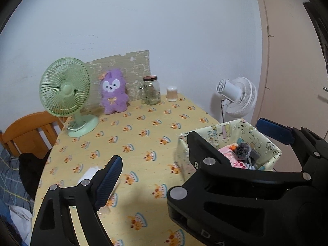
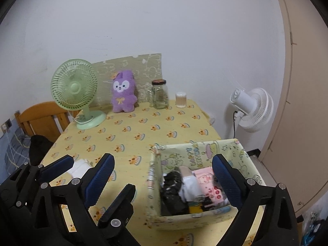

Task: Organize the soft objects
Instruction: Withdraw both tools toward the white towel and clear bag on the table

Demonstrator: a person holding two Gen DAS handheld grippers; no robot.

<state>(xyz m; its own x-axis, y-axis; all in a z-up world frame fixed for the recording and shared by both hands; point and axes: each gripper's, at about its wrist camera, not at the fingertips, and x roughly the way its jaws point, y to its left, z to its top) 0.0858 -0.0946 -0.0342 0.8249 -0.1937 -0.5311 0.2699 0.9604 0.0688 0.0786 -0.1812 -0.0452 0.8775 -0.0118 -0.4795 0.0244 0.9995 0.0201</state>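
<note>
Yellow patterned cloth covers the table, where a fabric storage box near the front right edge holds folded soft items in black, white and pink. Both the left gripper and right gripper are spread wide, gripping nothing. A white folded cloth lies on the table between the left gripper's fingers

Soft items in box on table
</note>
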